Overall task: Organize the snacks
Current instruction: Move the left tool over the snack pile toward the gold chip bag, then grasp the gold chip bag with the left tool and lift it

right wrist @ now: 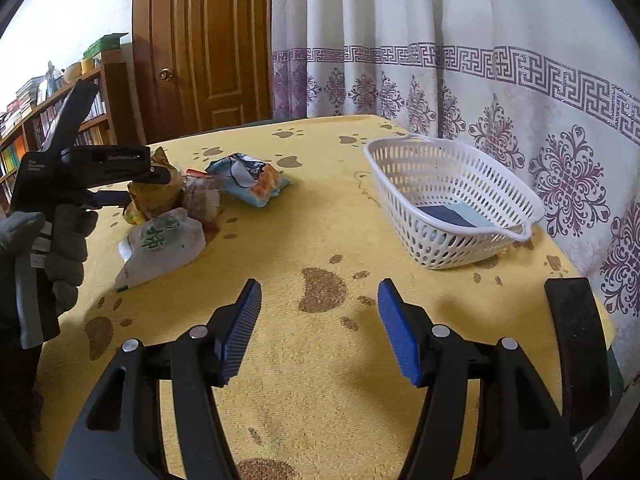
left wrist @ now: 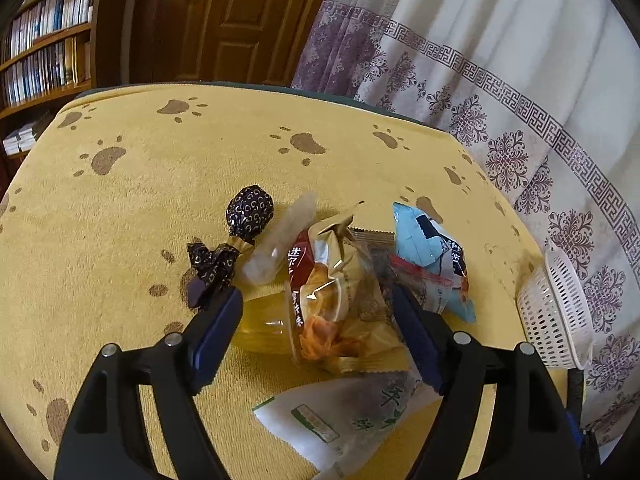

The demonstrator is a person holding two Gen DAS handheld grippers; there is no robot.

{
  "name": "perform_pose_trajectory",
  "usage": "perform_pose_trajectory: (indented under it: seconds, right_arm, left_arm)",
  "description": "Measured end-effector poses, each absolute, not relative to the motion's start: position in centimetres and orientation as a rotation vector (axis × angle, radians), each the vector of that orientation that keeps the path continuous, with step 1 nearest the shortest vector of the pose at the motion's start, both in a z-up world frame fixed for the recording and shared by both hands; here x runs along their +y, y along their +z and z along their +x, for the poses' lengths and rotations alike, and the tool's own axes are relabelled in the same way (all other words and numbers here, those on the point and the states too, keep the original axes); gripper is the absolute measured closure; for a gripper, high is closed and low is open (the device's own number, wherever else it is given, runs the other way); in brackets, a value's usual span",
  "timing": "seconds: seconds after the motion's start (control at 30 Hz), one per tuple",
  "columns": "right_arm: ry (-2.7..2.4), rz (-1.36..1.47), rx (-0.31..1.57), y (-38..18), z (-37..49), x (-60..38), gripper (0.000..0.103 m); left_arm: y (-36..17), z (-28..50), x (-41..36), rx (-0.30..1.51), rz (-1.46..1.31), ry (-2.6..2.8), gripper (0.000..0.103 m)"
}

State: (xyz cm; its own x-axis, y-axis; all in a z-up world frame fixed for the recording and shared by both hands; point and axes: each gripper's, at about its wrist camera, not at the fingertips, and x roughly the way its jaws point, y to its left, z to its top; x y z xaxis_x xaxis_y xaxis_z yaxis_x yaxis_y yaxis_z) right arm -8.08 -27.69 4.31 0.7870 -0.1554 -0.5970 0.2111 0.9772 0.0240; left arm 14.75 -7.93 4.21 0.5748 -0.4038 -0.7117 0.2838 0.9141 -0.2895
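Observation:
A heap of snacks lies on the yellow paw-print cloth (left wrist: 120, 240). It holds a red-and-gold packet (left wrist: 324, 276), a yellow jelly cup (left wrist: 264, 320), a light blue packet (left wrist: 428, 248), a white-and-green packet (left wrist: 340, 420), a clear stick packet (left wrist: 280, 240) and a dark purple wrapped sweet (left wrist: 249, 214). My left gripper (left wrist: 316, 296) stands open over the heap, its jaws either side of the red-and-gold packet and the jelly cup without pressing on them. My right gripper (right wrist: 319, 286) hovers open over bare cloth with nothing between its fingers. The white basket (right wrist: 452, 200) holds a blue packet (right wrist: 452, 214).
The basket sits at the table's right side, close to the patterned curtain (right wrist: 520, 100). A gloved hand (right wrist: 60, 248) holds the left gripper at the left of the right wrist view. A wooden door (right wrist: 208, 40) and bookshelves (left wrist: 44, 52) stand behind the table.

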Motion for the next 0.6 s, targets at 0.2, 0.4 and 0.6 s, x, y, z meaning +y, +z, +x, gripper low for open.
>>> perform_pose_trajectory:
  seconds: [0.2, 0.4, 0.6]
  right_arm:
    - [-0.178, 0.092, 0.637, 4.6, -8.0, -27.1, 0.041]
    - [-0.153, 0.074, 0.635, 5.0, -8.0, -25.9, 0.041]
    - [-0.077, 0.13, 0.669, 5.3, -6.7, -24.9, 0.041]
  left_arm:
    - [4.3, 14.3, -8.5, 0.83, -0.102, -0.39, 0.044]
    - [5.2, 14.1, -8.1, 0.81, -0.116, -0.415, 0.057]
    - [8.1, 13.5, -5.8, 0.743, -0.181, -0.435, 0.059]
